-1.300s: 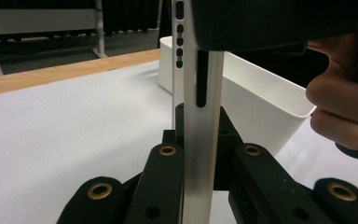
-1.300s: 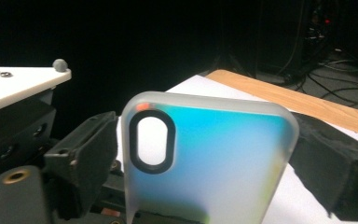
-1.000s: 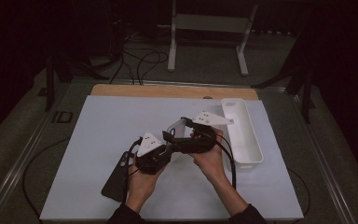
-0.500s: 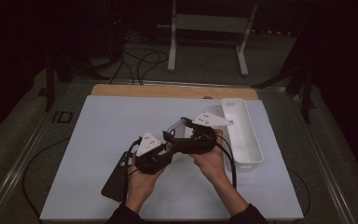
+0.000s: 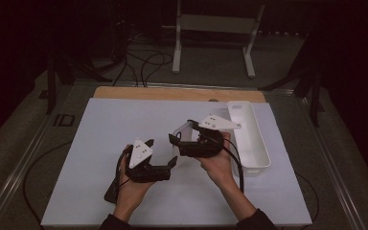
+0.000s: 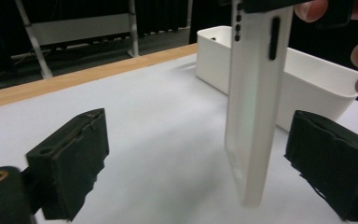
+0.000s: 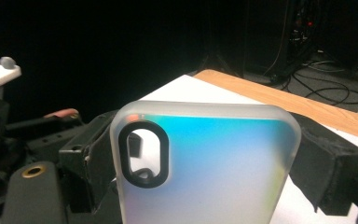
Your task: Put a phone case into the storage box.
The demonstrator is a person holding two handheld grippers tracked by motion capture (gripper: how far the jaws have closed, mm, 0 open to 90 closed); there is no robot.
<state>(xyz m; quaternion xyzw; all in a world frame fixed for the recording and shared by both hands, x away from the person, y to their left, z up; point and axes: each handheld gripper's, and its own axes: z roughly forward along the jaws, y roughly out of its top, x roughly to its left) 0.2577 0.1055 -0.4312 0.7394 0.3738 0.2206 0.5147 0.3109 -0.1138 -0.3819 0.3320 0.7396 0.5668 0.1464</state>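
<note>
A frosted, translucent phone case (image 7: 214, 168) with a black-ringed camera cut-out stands between the pads of my right gripper (image 7: 205, 158), which is shut on its two long edges. From above, the case (image 5: 184, 131) sticks out leftward from that gripper (image 5: 178, 139) over the white table. My left gripper (image 5: 168, 167) sits lower left of it, a short gap away. Its jaws have just been opening and stand wide. In the left gripper view the case (image 6: 254, 116) hangs edge-on between the left gripper's (image 6: 200, 172) pads, and neither pad touches it.
A long white tray (image 5: 256, 143) lies right of my right hand, near the table's right edge. A dark flat slab (image 5: 111, 191) lies under my left wrist. A wooden strip (image 5: 172, 93) borders the far edge. Beyond it are a metal stand and cables on the floor.
My left gripper has opened, let go of the case and drawn back to the lower left, away from the right gripper. The right hand and the case have stayed put.
</note>
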